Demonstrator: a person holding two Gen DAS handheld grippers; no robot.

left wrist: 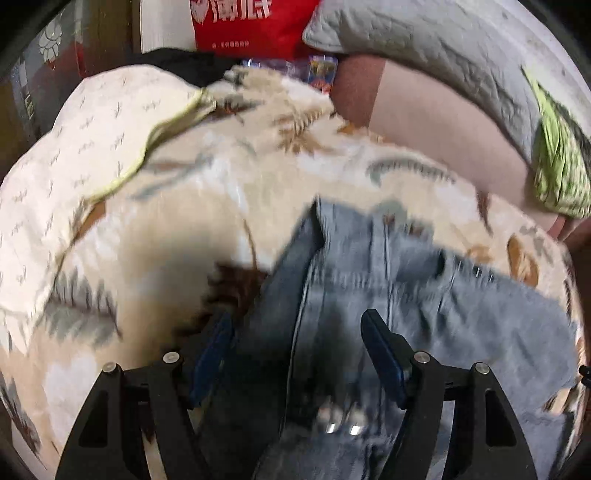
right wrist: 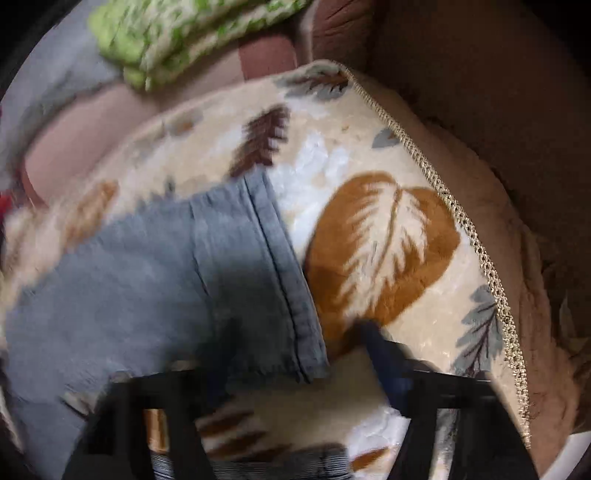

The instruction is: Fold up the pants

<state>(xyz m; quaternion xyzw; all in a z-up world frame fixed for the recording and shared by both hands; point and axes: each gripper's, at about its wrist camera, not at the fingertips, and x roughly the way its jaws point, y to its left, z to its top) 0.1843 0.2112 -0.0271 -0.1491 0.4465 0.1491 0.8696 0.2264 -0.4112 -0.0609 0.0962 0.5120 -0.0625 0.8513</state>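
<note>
Grey-blue jeans point(left wrist: 391, 280) lie on a cream leaf-print blanket point(left wrist: 207, 206). In the left wrist view my left gripper point(left wrist: 295, 350) is open, its blue-padded fingers point(left wrist: 380, 354) spread on either side of the waistband end, where metal buttons glint. In the right wrist view my right gripper point(right wrist: 295, 354) is open over the hem of a jeans leg point(right wrist: 207, 266); the right finger point(right wrist: 384, 354) is over the blanket point(right wrist: 384, 236), the left finger is hidden behind denim. Both views are motion-blurred.
A grey quilted pillow point(left wrist: 436, 48) and a green-white folded cloth point(left wrist: 557, 162) lie at the back right, a red bag point(left wrist: 251, 26) at the back. The blanket's braided edge point(right wrist: 476, 243) drops off toward a brown sofa side point(right wrist: 480, 74).
</note>
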